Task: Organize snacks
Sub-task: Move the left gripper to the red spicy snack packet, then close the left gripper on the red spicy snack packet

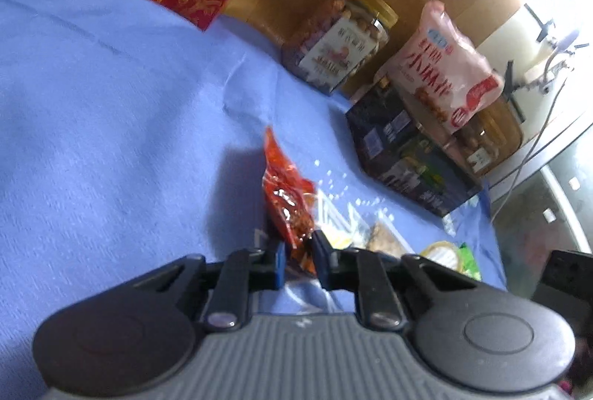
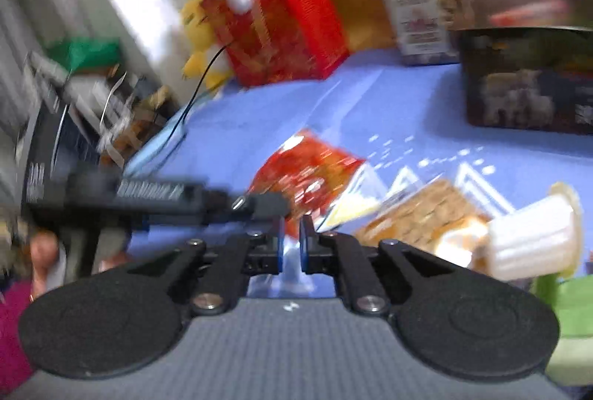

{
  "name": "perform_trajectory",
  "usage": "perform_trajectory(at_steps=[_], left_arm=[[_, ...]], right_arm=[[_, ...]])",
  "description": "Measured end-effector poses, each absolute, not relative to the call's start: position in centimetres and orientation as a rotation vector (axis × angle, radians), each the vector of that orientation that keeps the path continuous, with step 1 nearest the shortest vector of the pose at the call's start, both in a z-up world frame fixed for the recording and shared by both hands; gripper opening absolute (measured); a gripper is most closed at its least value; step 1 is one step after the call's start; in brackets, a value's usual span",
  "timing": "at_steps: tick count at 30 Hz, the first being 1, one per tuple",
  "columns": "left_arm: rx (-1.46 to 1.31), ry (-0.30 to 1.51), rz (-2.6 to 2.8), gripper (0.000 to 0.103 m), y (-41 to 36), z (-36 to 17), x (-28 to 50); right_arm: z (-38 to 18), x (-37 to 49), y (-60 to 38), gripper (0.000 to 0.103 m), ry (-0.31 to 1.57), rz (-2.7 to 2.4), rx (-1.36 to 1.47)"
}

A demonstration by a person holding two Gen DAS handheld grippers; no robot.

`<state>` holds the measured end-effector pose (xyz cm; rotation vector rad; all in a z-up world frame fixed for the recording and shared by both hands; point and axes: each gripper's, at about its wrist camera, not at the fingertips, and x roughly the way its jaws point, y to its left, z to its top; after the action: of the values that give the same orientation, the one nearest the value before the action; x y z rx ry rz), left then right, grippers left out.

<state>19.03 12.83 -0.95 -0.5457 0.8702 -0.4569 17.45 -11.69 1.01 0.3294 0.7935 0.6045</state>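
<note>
— Two claws on one red snack packet (image 1: 287, 200): our left gripper (image 1: 299, 261) pinches its near edge, and our right gripper (image 2: 291, 237) looks clamped beside it.

— Grasp step, we judge. Next we lift together, keeping grips firm.

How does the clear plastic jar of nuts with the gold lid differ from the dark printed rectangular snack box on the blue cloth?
The clear plastic nut jar is see-through, so its nuts show; the dark printed snack box is opaque. The jar is tall and rounded with a gold lid; the box is low and flat-sided. A pink snack bag appears to rest on the box, while nothing sits on the jar. Both stand on the blue cloth near its far edge.
</note>
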Motion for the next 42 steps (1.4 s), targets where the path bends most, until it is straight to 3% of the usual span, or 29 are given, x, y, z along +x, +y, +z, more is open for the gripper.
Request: perform_trajectory(at_steps=[2, 6, 12, 18, 23, 26, 30, 32, 35, 36, 37, 42], left_arm=[[-0.549, 0.828, -0.496, 0.011, 13.0, -0.1, 18.6], [-0.568, 0.776, -0.553, 0.007, 13.3, 1.6, 17.9], [-0.603, 0.787, -0.561, 0.007, 13.3, 1.9, 17.8], [-0.652, 0.816, -0.465, 0.010, 15.0, 0.5, 18.1], [-0.672, 0.854, -0.408, 0.036, 15.8, -0.6, 19.2], [-0.663, 0.862, -0.396, 0.036, 15.5, -0.7, 19.8], [-0.659, 0.870, -0.383, 0.034, 15.5, -1.2, 20.4], [-0.650, 0.881, -0.361, 0.025, 15.5, -1.7, 20.6], [-0.626, 0.869, -0.355, 0.023, 15.5, -1.8, 20.6], [-0.607, 0.862, -0.345, 0.019, 15.4, -1.7, 20.5], [-0.582, 0.853, -0.324, 0.010, 15.4, -1.6, 20.4], [-0.577, 0.752, -0.448, 0.004, 16.5, -0.9, 18.8]], right_arm=[[0.8, 18.3, -12.7, 0.019, 0.806, 0.585, 0.404], [0.3, 18.3, -13.4, 0.057, 0.805, 0.638, 0.492], [-3.3, 19.1, -16.8, 0.054, 0.880, 0.655, 1.025], [-1.9, 19.1, -15.3, 0.056, 0.873, 0.655, 0.901], [-2.2, 20.3, -13.4, 0.055, 0.900, 0.678, 0.832], [-1.4, 20.3, -13.2, 0.056, 0.857, 0.648, 0.749], [0.4, 21.6, -12.1, 0.056, 0.763, 0.574, 0.520], [0.2, 23.0, -11.6, 0.055, 0.784, 0.567, 0.476], [-0.7, 24.7, -10.2, 0.055, 0.831, 0.546, 0.404], [-1.6, 25.3, -9.9, 0.055, 0.867, 0.553, 0.409], [-1.9, 25.2, -10.2, 0.055, 0.851, 0.568, 0.431], [-2.9, 24.9, -10.6, 0.052, 0.878, 0.640, 0.542]])
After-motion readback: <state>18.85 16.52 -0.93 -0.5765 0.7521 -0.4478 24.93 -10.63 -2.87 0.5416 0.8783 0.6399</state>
